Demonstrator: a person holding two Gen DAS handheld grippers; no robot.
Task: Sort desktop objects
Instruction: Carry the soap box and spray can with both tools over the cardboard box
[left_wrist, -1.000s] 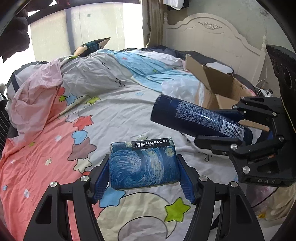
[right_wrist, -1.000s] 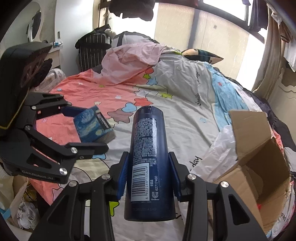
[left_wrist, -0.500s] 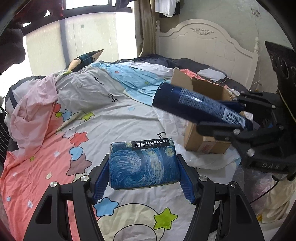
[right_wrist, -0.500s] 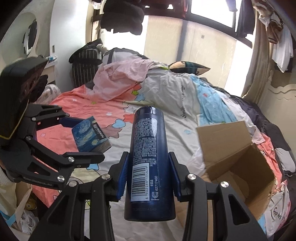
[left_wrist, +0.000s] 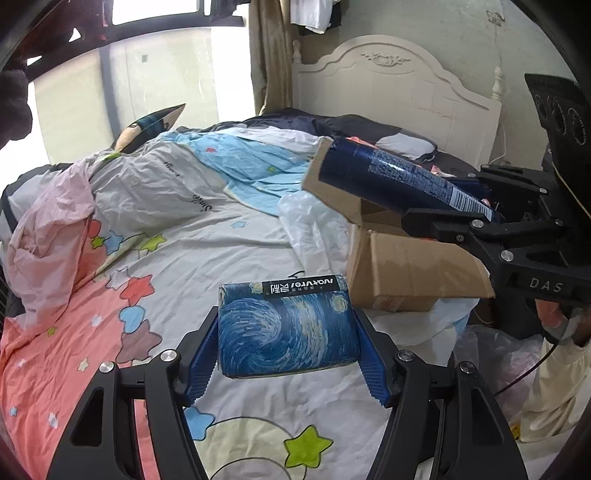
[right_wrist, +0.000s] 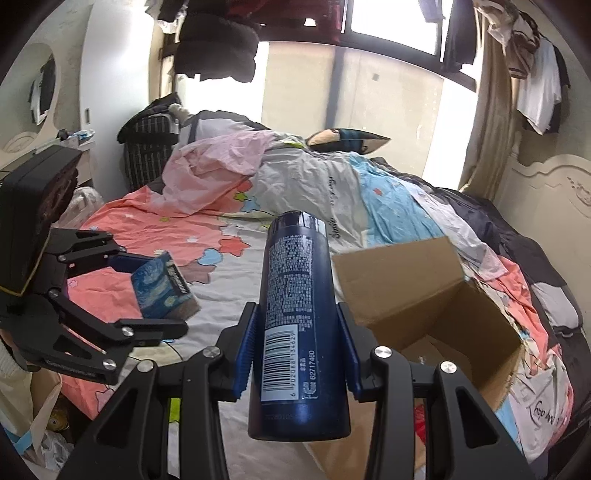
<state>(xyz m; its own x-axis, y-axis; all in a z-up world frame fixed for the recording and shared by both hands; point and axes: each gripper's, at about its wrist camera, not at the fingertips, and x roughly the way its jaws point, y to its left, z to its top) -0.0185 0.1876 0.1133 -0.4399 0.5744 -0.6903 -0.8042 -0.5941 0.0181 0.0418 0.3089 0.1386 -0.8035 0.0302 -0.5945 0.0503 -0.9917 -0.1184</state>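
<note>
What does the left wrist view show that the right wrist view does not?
Only the left wrist view shows the front of the starry blue pack and the box's closed outer wall. Only the right wrist view shows the inside of the cardboard box and the bottle's barcode. Both show the dark blue bottle, the pack, the box and the bed.

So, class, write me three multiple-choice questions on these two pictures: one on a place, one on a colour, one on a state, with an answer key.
1. Where does the cardboard box sit?
A on the bed
B on a shelf
C on a chair

2. What colour is the bottle?
A red
B dark blue
C white

3. What is the left gripper doing?
A hanging open
B gripping a starry blue packet
C gripping a pillow

Answers: 1 A, the box rests on the bedding; 2 B, its body is navy; 3 B, both pads press the packet's sides.
</note>
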